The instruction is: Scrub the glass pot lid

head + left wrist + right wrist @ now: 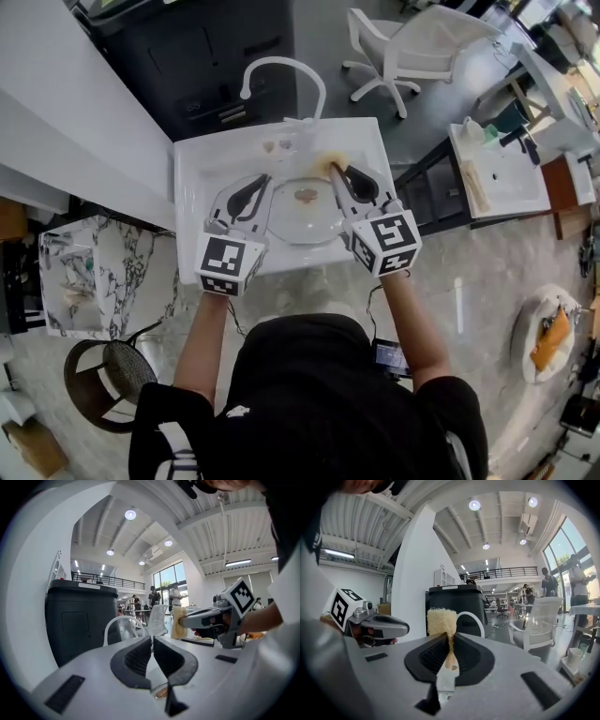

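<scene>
A round glass pot lid (305,223) with a brown mark at its middle lies in the white sink (192,187). My left gripper (262,184) reaches its left rim. In the left gripper view that gripper (152,641) is shut, with only a thin slit between the pads and what looks like the clear rim in it. My right gripper (336,171) is over the lid's far right edge, shut on a yellow sponge (330,165). The sponge (441,621) sticks up out of the right gripper (449,641). Across the basin each gripper sees the other: the sponge (178,623) and the left gripper (401,629).
A white arched faucet (281,70) rises at the back of the sink. Behind it stands a black bin (216,56), and a white chair (394,47) farther right. A second sink unit (506,178) is at the right, a marble-patterned stand (84,272) at the left.
</scene>
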Demonstrator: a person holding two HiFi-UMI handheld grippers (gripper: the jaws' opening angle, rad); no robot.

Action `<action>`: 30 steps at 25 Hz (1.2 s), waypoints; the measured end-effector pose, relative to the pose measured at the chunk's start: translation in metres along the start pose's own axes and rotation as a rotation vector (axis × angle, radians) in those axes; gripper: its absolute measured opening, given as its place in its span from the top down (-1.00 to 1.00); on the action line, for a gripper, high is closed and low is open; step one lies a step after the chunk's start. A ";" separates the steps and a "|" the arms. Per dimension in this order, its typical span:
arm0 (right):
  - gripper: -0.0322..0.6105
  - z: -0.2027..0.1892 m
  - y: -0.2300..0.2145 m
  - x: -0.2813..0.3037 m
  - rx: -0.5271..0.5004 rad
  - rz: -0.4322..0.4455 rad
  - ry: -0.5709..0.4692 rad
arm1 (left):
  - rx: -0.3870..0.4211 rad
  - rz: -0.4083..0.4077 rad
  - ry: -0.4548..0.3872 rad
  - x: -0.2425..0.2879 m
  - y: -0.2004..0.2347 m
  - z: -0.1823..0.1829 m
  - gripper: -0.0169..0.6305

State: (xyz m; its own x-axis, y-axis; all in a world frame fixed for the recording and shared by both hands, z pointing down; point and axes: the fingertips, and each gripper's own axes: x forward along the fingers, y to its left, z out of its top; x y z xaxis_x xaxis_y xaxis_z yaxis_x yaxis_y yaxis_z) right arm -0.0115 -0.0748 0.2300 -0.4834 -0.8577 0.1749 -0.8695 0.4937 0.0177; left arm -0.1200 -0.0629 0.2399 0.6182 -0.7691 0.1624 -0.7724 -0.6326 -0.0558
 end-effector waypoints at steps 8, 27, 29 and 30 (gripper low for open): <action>0.84 -0.026 -0.029 0.023 0.003 0.031 0.060 | -0.028 0.001 0.069 0.040 0.004 -0.024 0.90; 0.84 -0.116 -0.083 0.049 -0.017 0.092 0.285 | -0.160 -0.062 0.269 0.098 -0.012 -0.112 0.90; 0.84 -0.130 -0.083 0.051 -0.022 0.103 0.322 | -0.182 -0.050 0.313 0.101 -0.010 -0.128 0.90; 0.84 -0.137 -0.083 0.051 -0.024 0.108 0.336 | -0.195 -0.047 0.335 0.102 -0.010 -0.136 0.90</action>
State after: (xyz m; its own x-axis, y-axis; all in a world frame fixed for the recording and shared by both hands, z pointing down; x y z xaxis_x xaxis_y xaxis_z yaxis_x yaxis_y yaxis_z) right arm 0.0500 -0.1402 0.3720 -0.5086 -0.7071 0.4913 -0.8106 0.5856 0.0038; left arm -0.0685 -0.1228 0.3908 0.5964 -0.6473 0.4746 -0.7778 -0.6121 0.1426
